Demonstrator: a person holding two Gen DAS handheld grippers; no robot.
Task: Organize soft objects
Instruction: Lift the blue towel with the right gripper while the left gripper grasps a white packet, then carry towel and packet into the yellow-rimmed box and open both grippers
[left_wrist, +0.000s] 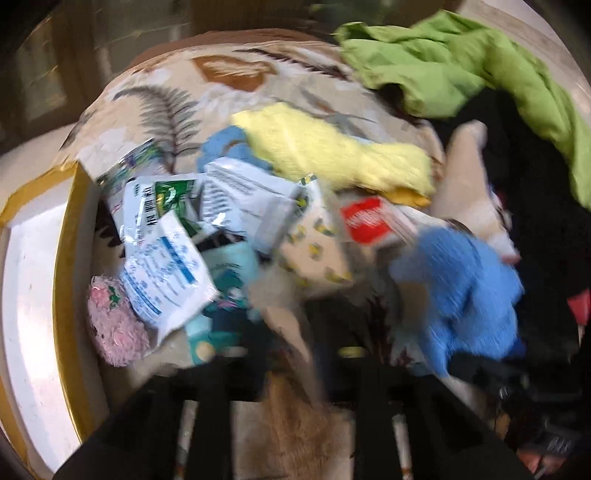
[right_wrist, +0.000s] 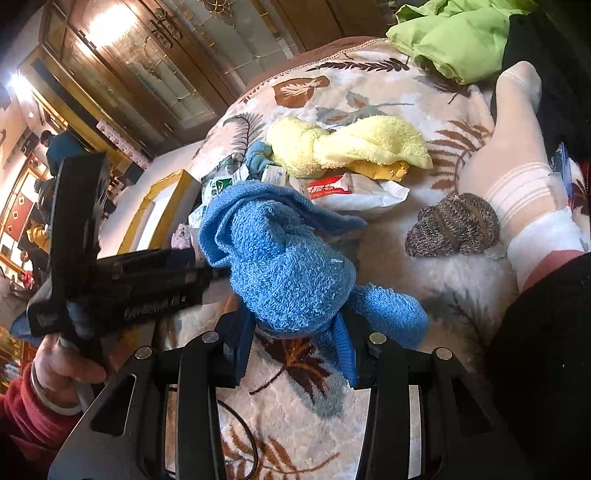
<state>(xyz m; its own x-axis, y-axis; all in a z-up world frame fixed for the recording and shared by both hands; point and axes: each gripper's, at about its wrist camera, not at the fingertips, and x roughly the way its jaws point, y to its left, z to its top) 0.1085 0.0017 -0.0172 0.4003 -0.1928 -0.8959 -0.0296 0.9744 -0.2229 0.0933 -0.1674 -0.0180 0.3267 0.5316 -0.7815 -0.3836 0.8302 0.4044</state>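
A blue terry towel (right_wrist: 291, 273) is bunched between the fingers of my right gripper (right_wrist: 297, 332), which is shut on it just above the leaf-patterned blanket (right_wrist: 373, 92). My left gripper (right_wrist: 218, 273) comes in from the left, held by a hand in a red sleeve. Its fingers lie close together and their tips touch the towel's left edge; I cannot tell if they pinch a fold. The left wrist view is blurred: the blue towel (left_wrist: 461, 295) sits to the right of the left gripper (left_wrist: 291, 369). A yellow towel (right_wrist: 351, 144) lies farther back.
Several foil and paper packets (left_wrist: 166, 266) and a pink fluffy thing (left_wrist: 110, 321) are heaped beside a gold-edged white surface (left_wrist: 66, 258). A green garment (right_wrist: 454, 40) lies at the back right. Rolled grey-brown socks (right_wrist: 452, 225) rest by a person's white-socked foot (right_wrist: 517, 158).
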